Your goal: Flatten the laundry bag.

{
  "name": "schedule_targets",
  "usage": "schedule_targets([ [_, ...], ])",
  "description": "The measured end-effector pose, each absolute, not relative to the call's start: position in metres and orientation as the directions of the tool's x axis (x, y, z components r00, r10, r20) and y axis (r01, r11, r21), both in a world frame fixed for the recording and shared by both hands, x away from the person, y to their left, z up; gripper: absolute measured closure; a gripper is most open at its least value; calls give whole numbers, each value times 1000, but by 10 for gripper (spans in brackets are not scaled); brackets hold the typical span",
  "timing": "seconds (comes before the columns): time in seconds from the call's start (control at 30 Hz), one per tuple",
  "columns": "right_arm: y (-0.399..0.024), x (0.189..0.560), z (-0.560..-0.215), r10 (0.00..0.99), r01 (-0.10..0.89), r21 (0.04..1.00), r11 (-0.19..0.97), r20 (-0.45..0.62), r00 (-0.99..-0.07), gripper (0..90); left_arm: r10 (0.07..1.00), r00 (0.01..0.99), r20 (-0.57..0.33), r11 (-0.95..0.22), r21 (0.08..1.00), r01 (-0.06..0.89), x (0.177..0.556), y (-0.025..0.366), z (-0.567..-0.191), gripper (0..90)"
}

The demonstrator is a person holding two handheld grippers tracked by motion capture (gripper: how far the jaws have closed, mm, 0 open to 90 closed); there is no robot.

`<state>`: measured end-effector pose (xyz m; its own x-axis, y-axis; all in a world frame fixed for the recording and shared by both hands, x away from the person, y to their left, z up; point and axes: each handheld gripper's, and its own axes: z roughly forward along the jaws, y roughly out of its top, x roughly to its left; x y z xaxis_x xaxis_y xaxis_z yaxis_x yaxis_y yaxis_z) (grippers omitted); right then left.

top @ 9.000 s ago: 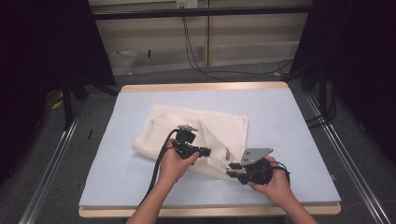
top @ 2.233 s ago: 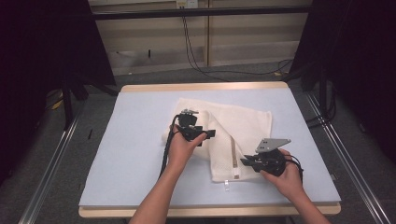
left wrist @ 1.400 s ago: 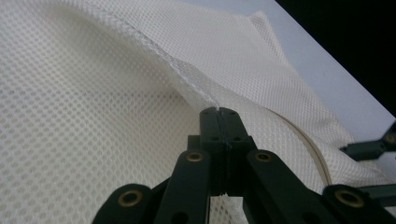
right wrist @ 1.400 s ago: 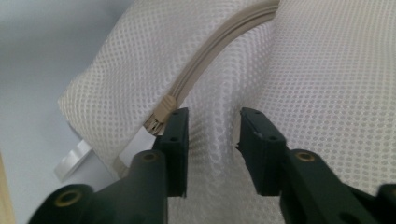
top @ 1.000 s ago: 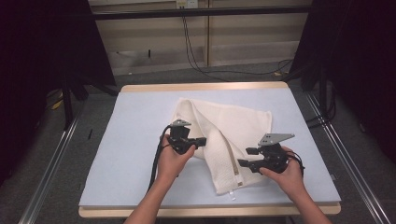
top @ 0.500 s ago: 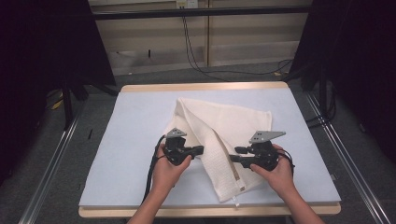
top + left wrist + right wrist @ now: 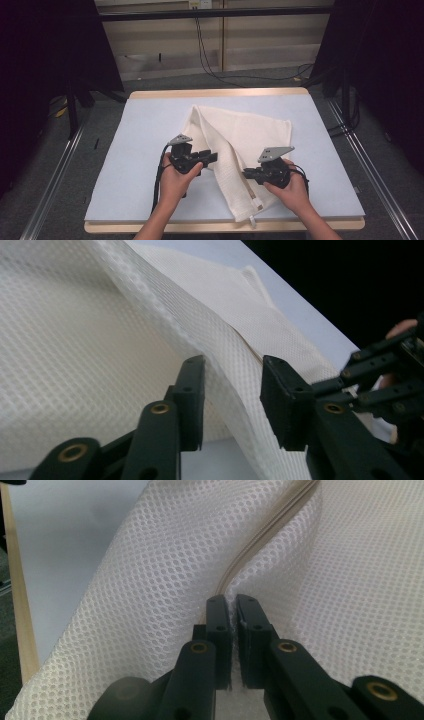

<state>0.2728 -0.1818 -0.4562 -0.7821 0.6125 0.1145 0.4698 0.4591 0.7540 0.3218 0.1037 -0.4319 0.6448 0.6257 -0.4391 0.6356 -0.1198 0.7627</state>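
Observation:
A white mesh cloth (image 7: 250, 135) lies folded on the pale blue table (image 7: 145, 125), narrowing to a point at the near edge. My left gripper (image 7: 212, 157) sits at the cloth's left fold. Its jaws have just been opening: in the left gripper view my left gripper (image 7: 232, 372) stands apart around a raised ridge of cloth (image 7: 100, 340) without pressing it. My right gripper (image 7: 247, 174) is at the cloth's lower right side. In the right gripper view my right gripper (image 7: 230, 602) is shut on a pinch of mesh cloth (image 7: 175, 545) beside a seam.
The table has a wooden rim (image 7: 220, 93). Bare blue surface lies left and right of the cloth. Metal rails (image 7: 55, 175) run along the floor on both sides, and cables (image 7: 210, 60) hang behind the table. The right gripper (image 7: 380, 375) shows at the edge of the left gripper view.
The left gripper drew the cloth's left fold toward the near edge, then its jaws parted. The right gripper slid left onto the cloth and closed on it.

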Motion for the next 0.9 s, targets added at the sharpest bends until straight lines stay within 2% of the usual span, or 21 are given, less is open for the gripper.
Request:
schedule_targets([
  [0.13, -181, 272, -457, 608, 472, 753, 458, 121, -784, 860, 646, 624, -440, -116, 751, 650, 332, 100, -434, 574],
  [0.23, -181, 271, -456, 599, 469, 752, 463, 125, -791, 861, 631, 620, -467, -104, 740, 664, 338, 97, -437, 598],
  [0.37, -182, 270, -456, 594, 467, 754, 461, 129, -794, 857, 631, 615, -472, -134, 715, 686, 340, 95, -440, 862],
  [0.43, -183, 271, -456, 602, 476, 758, 447, 139, -787, 836, 644, 613, -458, -144, 714, 685, 339, 95, -440, 873],
  [0.63, -200, 275, -442, 620, 487, 783, 387, 169, -766, 685, 641, 620, -451, -146, 722, 676, 330, 105, -439, 879],
  [0.7, -208, 277, -437, 634, 491, 792, 364, 175, -753, 664, 642, 623, -447, -148, 724, 673, 325, 107, -438, 879],
  [0.8, -220, 280, -435, 665, 493, 795, 353, 158, -730, 607, 633, 636, -442, -156, 732, 663, 320, 111, -436, 879],
  [0.9, -230, 282, -439, 707, 496, 787, 367, 111, -699, 590, 631, 638, -441, -155, 734, 661, 316, 113, -436, 879],
])
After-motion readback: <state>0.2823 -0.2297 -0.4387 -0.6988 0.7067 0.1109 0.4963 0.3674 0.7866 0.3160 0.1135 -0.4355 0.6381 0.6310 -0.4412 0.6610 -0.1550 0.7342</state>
